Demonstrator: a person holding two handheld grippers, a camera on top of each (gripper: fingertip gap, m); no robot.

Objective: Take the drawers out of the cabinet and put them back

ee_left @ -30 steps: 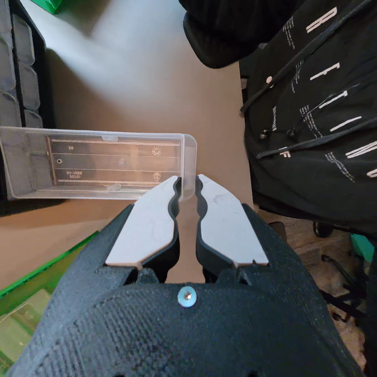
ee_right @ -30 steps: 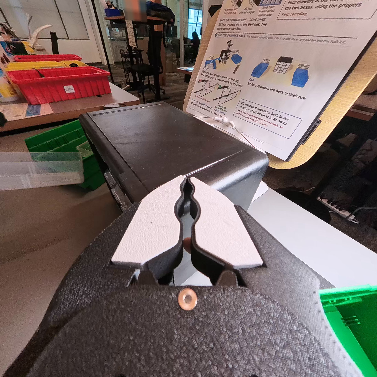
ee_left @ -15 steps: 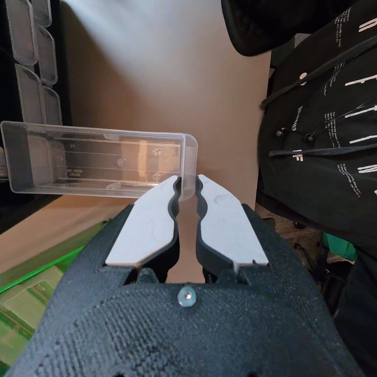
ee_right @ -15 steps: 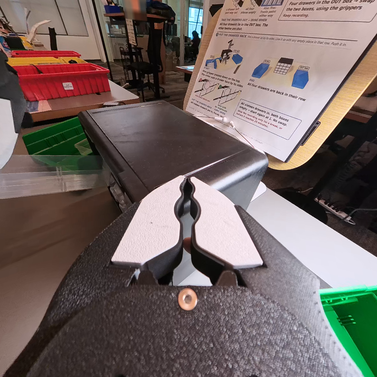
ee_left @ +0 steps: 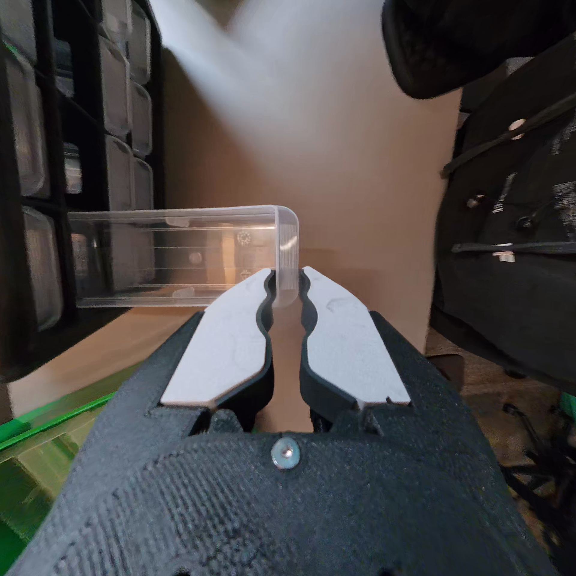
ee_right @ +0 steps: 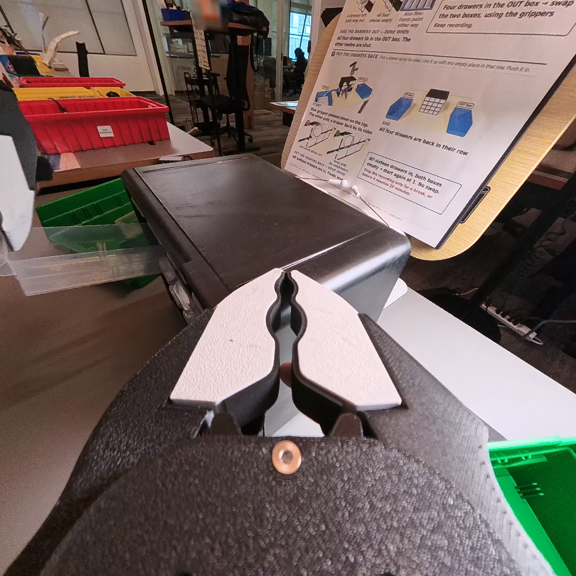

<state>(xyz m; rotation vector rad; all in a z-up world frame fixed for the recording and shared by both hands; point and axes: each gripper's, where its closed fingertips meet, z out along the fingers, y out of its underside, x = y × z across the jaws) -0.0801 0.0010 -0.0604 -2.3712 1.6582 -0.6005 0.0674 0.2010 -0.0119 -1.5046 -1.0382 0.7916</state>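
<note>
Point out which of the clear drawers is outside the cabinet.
The clear drawer clamped by its front lip in the left gripper, sticking out sideways. The other drawers sit shut in the black cabinet.

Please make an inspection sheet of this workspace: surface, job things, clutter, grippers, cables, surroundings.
Surface: tan table, bare in the middle.
Job's things: clear drawer held level before the black cabinet; other drawers seated.
Clutter: green bin beyond the cabinet.
Grippers: left gripper shut on the drawer's front; right gripper shut, empty, over the cabinet top.
Cables: power strip on the floor.
Surroundings: instruction board, red bin.
</note>
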